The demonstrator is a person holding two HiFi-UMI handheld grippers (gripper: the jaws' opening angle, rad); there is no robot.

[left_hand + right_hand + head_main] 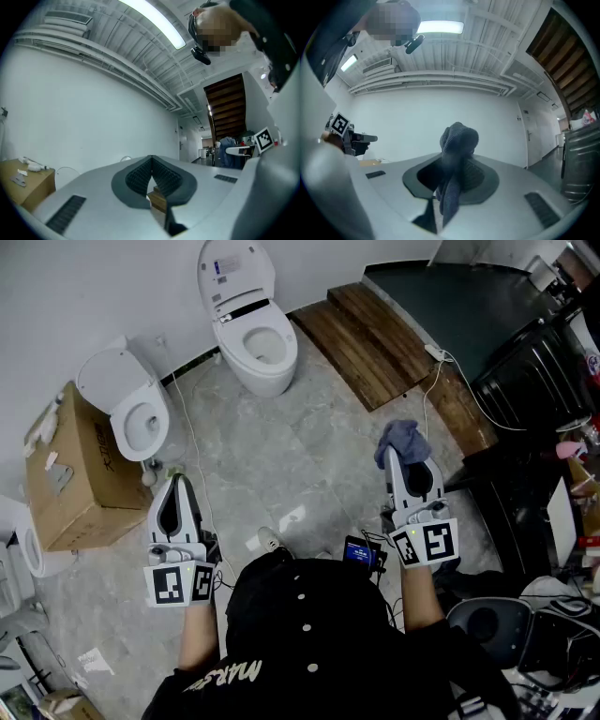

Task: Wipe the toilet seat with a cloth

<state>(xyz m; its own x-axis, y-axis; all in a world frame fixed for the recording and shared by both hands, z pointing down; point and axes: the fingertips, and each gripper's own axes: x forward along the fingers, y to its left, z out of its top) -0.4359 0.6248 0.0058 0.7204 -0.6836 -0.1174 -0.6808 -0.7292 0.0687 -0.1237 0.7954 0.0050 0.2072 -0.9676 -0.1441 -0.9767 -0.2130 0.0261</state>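
Observation:
Two white toilets stand by the far wall: one [255, 334] with its lid [234, 273] up and seat [266, 346] down, and a smaller one [139, 418] to the left. My right gripper [396, 454] is held over the grey floor, far from both, shut on a blue-grey cloth [401, 438]. The cloth [458, 140] bunches above the jaws and hangs down between them. My left gripper [176, 487] is shut with nothing in it, its pads [140, 176] meeting at the tips, and points toward the smaller toilet.
A cardboard box [70, 474] stands at the left beside the smaller toilet. Wooden boards [375, 338] lie at the back right, with a white cable and power strip [436, 352] on them. A dark cabinet [539, 381] stands at the right. Another white fixture [23, 540] shows at the left edge.

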